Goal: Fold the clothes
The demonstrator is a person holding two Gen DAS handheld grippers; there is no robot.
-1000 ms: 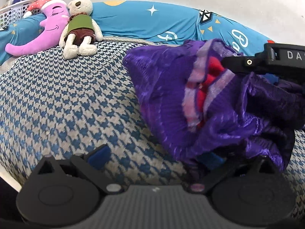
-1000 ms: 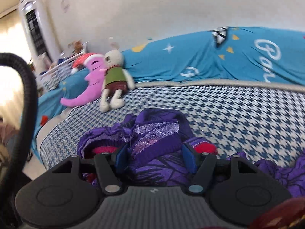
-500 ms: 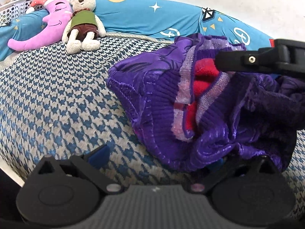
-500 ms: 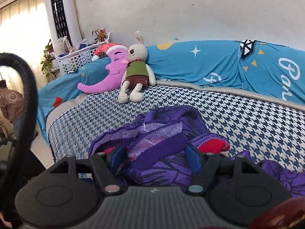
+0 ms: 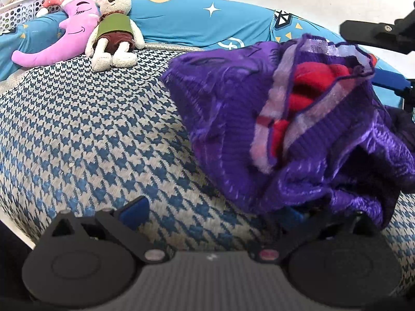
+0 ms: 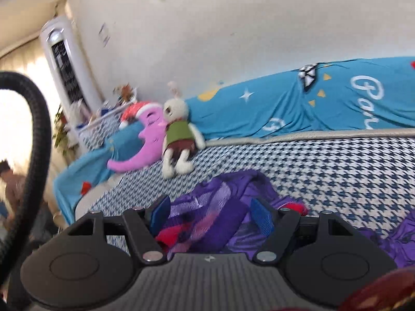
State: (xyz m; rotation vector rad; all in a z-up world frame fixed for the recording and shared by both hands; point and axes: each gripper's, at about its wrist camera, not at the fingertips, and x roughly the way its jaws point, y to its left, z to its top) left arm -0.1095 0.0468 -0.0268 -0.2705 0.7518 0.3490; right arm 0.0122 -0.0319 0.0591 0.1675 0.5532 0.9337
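While both hand-held grippers gape wide, the purple garment lies bunched on the bed

Purple knitted garment, bunched up

Shiny purple knit with pale lilac ribbed bands and red showing inside the opening; it sits crumpled in loose folds, part lifted, the rest spread on the houndstooth cover.
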